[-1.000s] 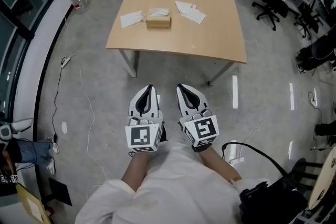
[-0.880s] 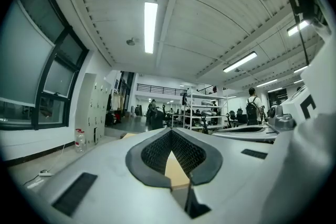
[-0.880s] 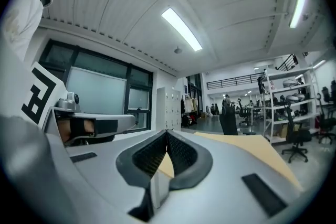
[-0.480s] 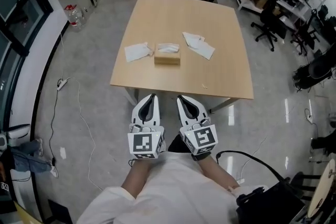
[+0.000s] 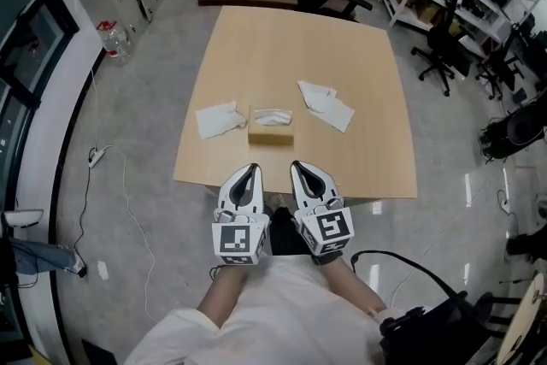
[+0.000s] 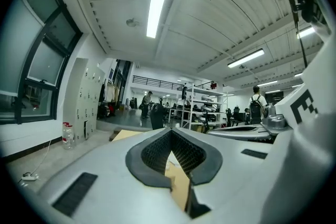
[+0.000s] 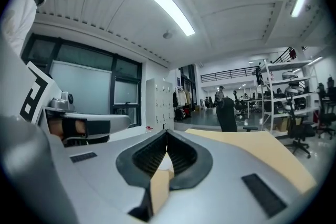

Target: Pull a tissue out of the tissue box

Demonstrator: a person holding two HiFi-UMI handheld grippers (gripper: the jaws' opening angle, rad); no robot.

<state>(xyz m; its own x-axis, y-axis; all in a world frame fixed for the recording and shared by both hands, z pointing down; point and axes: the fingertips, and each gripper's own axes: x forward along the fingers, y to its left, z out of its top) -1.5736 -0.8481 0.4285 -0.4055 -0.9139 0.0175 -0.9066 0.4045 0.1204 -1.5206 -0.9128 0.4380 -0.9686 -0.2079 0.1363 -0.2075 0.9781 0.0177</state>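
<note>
Left gripper (image 5: pixel 249 171) and right gripper (image 5: pixel 298 167) are both pinched together and empty, by the table (image 5: pixel 367 124) near edge. I'd open one and nip only the tissue (image 5: pixel 272 114) poking from the tissue box (image 5: pixel 270 137).

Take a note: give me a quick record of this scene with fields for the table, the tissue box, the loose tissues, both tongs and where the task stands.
table: light wood
tissue box: close to the table's near edge, a white tissue sticking out of its top
loose tissues: one sheet left of the box and a small pile right of it, both apart from the box
left tongs: shut, empty, at the near edge, short of the box
right tongs: shut, empty, beside the left
task: neither tongs on the tissue yet
</note>
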